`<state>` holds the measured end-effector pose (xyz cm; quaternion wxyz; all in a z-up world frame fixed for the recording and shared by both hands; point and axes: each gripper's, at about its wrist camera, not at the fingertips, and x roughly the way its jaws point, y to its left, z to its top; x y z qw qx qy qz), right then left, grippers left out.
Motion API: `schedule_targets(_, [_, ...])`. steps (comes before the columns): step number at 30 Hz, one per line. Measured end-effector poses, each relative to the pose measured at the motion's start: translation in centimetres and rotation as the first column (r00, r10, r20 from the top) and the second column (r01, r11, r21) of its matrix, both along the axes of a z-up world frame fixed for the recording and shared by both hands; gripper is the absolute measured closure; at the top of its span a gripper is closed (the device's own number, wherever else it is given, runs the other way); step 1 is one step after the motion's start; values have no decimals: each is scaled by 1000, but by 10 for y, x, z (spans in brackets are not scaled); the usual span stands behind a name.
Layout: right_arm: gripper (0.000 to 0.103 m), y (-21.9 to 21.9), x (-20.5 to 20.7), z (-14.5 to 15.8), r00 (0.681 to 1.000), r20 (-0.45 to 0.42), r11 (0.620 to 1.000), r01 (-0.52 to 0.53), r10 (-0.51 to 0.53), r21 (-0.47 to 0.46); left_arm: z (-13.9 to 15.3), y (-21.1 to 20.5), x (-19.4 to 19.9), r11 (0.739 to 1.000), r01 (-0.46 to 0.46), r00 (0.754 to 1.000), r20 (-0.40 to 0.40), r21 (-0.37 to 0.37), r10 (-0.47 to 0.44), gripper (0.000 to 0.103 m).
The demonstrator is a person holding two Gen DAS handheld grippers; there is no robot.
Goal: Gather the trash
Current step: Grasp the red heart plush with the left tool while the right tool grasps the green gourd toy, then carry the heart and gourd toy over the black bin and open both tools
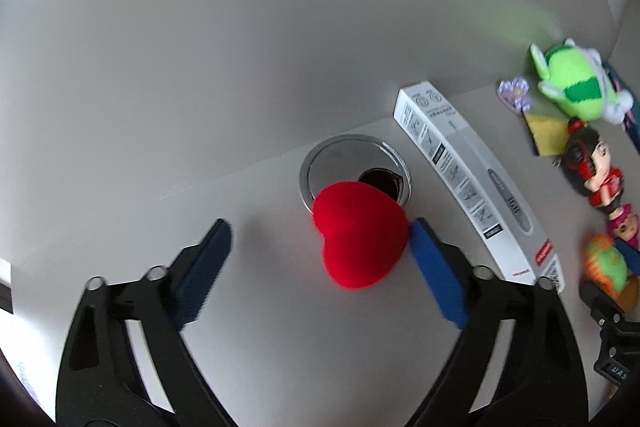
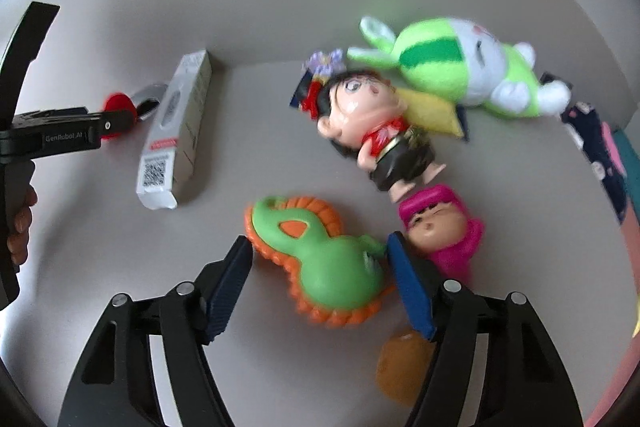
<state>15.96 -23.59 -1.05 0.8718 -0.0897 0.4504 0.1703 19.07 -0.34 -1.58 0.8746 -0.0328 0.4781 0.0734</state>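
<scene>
A pale grey surface [image 1: 260, 267] runs back to a plain wall. On it the red heart [image 1: 358, 235] lies against a metal cable port [image 1: 320, 157], inside the left claw [image 1: 320, 239]: one pad touches it, the other stands apart, so no grip yet, and an uneven close may shove it aside. The right claw [image 2: 320, 251] brackets the green-and-orange toy [image 2: 320, 259], ungripped; beside it, a pink figure [image 2: 440, 231] risks being nudged.
</scene>
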Motion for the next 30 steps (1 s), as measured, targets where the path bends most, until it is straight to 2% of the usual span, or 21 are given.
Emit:
schedule_targets(1, [42,-3,3,1,1000,-1,1000,15,-15,26,0,0,2,1000,4,1000,0,-2,-4,29])
schedule_targets(3, [55,-6,4,3,1000,11,999,26,-26,29,2,0,3,1000,0,1000,14,0,0,44])
schedule_targets(5, [55,-7,4,5,1000,4,1000,24,-24,19,4,-2,4,1000,14,1000,16,-5,-14,57])
schedule_targets(7, [55,-8,2,6,1000,-1,999,27,-27,21,5,-4,4,1000,29,999,15,-7,-28,64])
schedule_targets(13, [55,-14,-7,7,999,-8,998,54,-53,38,9,-1,-9,999,25,1000,17,-47,-24,66])
schedule_targets(14, [55,-15,-10,8,998,-6,997,56,-56,47,11,1,-13,998,26,999,21,-55,-25,70])
schedule_targets(25, [55,-36,-50,41,993,39,987,103,-109,121,52,11,-64,995,53,996,74,-87,-47,79])
schedule_targets(28, [55,-40,-61,47,992,46,985,110,-117,131,47,4,-68,993,74,996,54,-91,-69,81])
schedule_targets(30, [55,-42,-67,48,992,46,984,112,-119,138,45,6,-73,994,56,997,54,-96,-51,81])
